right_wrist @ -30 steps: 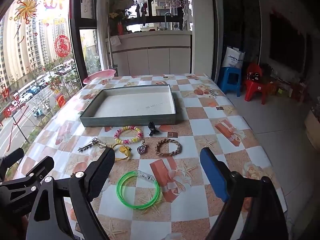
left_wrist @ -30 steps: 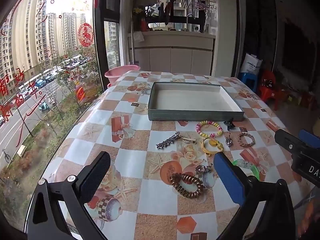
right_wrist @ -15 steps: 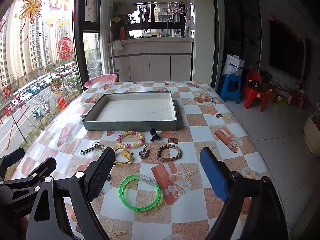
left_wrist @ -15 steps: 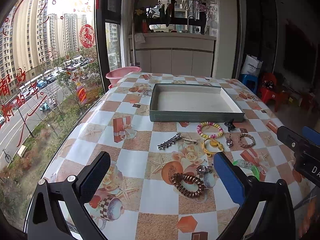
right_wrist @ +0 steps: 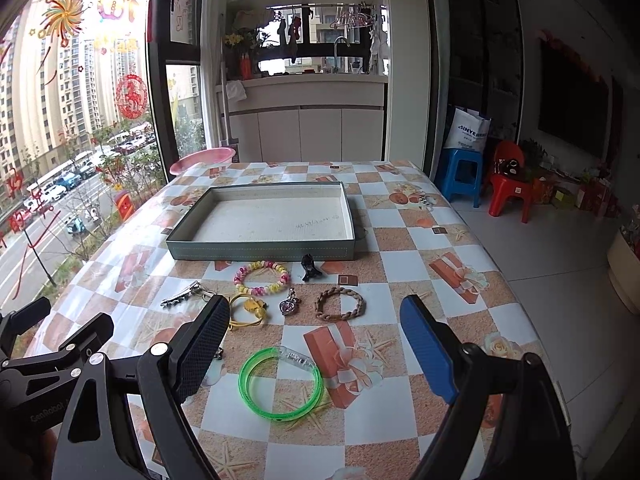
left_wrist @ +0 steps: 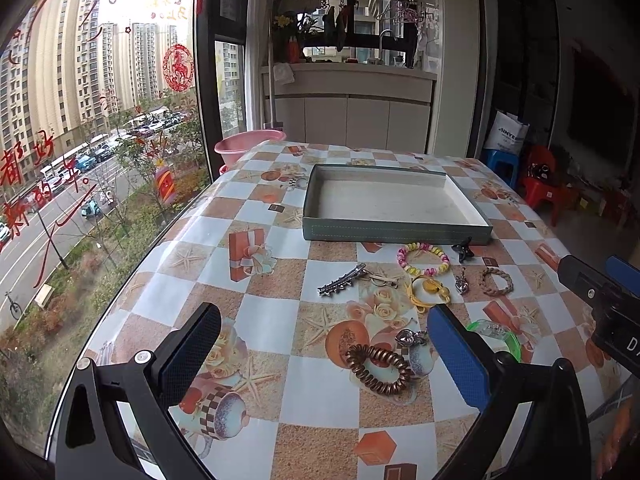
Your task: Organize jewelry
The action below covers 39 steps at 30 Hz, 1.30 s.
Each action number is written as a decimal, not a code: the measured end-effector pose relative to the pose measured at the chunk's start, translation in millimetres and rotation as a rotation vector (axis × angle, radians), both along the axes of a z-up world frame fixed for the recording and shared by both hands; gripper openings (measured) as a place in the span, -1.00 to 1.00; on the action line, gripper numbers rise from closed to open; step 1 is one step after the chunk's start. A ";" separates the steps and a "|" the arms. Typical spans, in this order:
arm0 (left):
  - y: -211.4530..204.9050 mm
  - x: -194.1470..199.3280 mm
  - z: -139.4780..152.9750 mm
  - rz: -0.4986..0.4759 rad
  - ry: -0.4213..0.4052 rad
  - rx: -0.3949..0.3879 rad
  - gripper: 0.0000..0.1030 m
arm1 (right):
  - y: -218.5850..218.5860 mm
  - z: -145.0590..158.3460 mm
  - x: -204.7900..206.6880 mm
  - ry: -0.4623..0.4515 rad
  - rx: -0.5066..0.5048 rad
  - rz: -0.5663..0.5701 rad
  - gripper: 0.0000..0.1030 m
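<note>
An empty shallow grey-green box (left_wrist: 396, 233) (right_wrist: 260, 250) sits mid-table. Jewelry lies loose in front of it: a pastel beaded bracelet (right_wrist: 262, 278), a black clip (right_wrist: 309, 267), a silver hair clip (right_wrist: 182, 295), a yellow piece (right_wrist: 250, 308), a heart pendant (right_wrist: 290, 304), a braided brown bracelet (right_wrist: 340, 304) and a green bangle (right_wrist: 280, 382). A brown spiral hair tie (left_wrist: 378, 368) lies nearest my left gripper (left_wrist: 322, 320), which is open and holds nothing. My right gripper (right_wrist: 314, 308) hovers open above the green bangle, also with nothing in it.
The table (right_wrist: 440, 280) has a checked, patterned cloth and its right edge drops to a tiled floor. A window runs along the left. A pink basin (right_wrist: 202, 158) stands past the far left corner. Blue and red stools (right_wrist: 460, 176) stand at the right.
</note>
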<state>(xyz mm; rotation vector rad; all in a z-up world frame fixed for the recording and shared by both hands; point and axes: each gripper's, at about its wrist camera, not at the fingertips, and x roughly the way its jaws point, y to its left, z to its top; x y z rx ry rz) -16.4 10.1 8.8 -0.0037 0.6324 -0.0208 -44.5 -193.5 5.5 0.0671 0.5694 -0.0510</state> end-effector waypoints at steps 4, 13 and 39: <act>-0.2 -0.2 1.6 -0.001 -0.005 0.002 1.00 | -0.2 0.2 0.0 -0.001 0.002 0.001 0.73; -1.6 -0.5 3.8 -0.002 -0.008 0.000 1.00 | 0.9 2.1 -0.6 -0.005 0.006 0.007 0.73; -1.8 -0.8 3.2 -0.004 -0.007 -0.002 1.00 | 0.5 3.7 -1.3 -0.007 0.009 0.007 0.73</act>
